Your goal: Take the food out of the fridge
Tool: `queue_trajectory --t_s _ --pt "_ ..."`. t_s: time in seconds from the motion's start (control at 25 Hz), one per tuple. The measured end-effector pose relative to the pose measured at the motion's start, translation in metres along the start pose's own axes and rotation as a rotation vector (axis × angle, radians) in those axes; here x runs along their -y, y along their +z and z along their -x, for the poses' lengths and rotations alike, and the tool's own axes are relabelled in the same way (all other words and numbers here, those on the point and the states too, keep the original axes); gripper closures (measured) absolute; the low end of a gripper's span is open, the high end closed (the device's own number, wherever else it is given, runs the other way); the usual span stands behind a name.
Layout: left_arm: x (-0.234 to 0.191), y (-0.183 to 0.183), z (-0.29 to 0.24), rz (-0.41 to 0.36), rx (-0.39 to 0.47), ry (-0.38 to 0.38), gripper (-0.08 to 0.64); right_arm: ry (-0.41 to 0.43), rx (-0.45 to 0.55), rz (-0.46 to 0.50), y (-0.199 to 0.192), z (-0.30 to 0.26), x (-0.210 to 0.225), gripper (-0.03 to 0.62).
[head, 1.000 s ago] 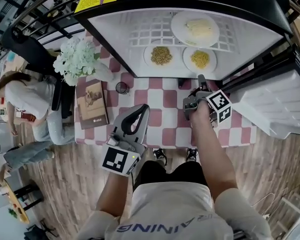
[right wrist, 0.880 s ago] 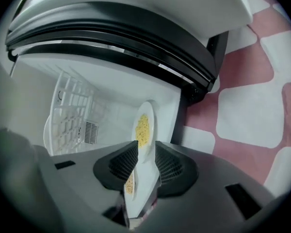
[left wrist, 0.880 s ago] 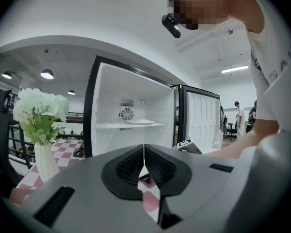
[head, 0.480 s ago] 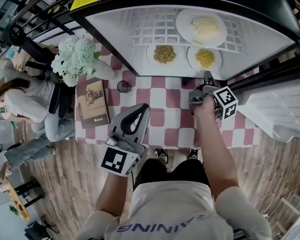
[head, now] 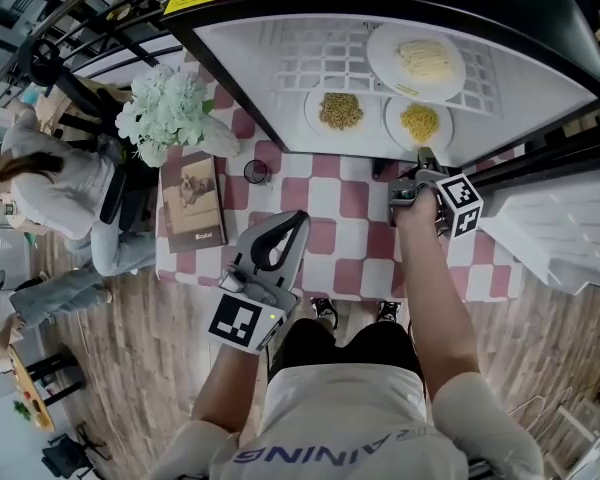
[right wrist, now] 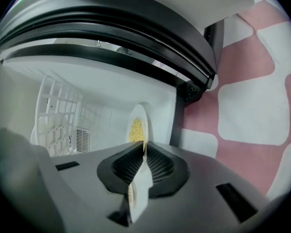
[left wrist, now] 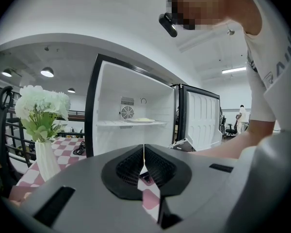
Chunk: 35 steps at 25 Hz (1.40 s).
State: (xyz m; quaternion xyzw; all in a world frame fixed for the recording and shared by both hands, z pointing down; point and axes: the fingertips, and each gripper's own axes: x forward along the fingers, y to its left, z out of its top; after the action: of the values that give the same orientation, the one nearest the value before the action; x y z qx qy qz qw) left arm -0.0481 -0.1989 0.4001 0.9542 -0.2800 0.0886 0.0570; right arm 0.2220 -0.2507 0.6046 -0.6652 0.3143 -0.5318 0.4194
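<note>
your right tool had just closed onto the near rim of the plate ahead (left tool: shut, empty, farther back).

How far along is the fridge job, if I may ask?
Done: fridge door open, no food out. In hand: the right gripper has just been closing on the rim of the yellow-food plate. Left: that plate, the brown-grain plate and the large plate sit inside.

Wood-plank floor, checkered tablecloth
</note>
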Motion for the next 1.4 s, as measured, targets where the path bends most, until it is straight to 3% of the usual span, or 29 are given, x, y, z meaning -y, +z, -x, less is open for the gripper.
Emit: queue_trajectory --t_s 0.48,0.72,1.4 --pt "0.006 -0.002 0.006 0.025 -0.011 -0.002 0.546 0.038 -0.015 -0.004 -0.004 0.034 0.006 0.563" --pt "0.009 -0.002 0.007 -0.006 -0.004 -0.012 0.546 0.032 -0.038 -0.011 -0.009 0.046 0.019 0.561" --pt "0.016 -0.004 0.012 -0.01 -0.016 -0.007 0.546 0.178 -0.043 -0.108 -0.006 0.044 0.014 0.565"
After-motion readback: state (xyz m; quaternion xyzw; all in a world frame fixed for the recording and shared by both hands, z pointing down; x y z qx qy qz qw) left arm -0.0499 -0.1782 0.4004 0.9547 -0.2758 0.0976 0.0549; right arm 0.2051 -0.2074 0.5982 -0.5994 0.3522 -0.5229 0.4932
